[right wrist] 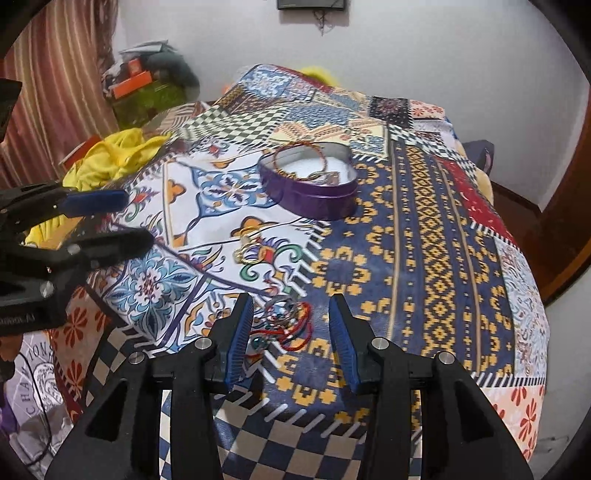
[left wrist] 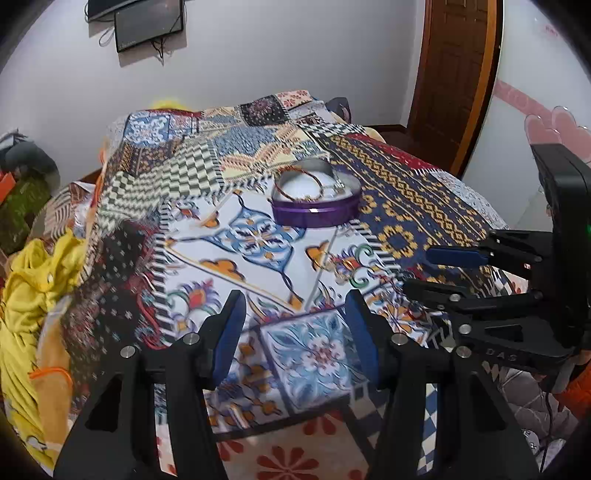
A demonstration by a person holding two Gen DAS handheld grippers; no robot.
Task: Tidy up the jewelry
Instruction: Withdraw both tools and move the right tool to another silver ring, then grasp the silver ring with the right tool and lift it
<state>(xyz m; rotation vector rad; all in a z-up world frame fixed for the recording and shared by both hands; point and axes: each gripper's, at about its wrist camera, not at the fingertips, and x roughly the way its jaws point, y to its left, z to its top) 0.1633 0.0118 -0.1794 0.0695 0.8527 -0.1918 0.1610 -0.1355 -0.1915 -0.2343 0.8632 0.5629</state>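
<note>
A purple heart-shaped tin (left wrist: 317,212) (right wrist: 309,197) with a white lining sits on the patterned cloth and holds a red-gold bangle (left wrist: 295,182) (right wrist: 295,158) and small silver pieces. Gold rings (right wrist: 248,245) lie on the cloth in front of the tin. A tangle of red cord bracelets with beads (right wrist: 286,325) lies just ahead of my right gripper (right wrist: 291,317), between its open fingers. My left gripper (left wrist: 295,314) is open and empty above the cloth. The right gripper also shows in the left wrist view (left wrist: 417,269).
The patchwork cloth (right wrist: 424,240) covers a raised table that drops off at its edges. Yellow clothes (left wrist: 26,295) are piled at the left. A wooden door (left wrist: 454,74) and a wall screen (left wrist: 147,22) stand behind.
</note>
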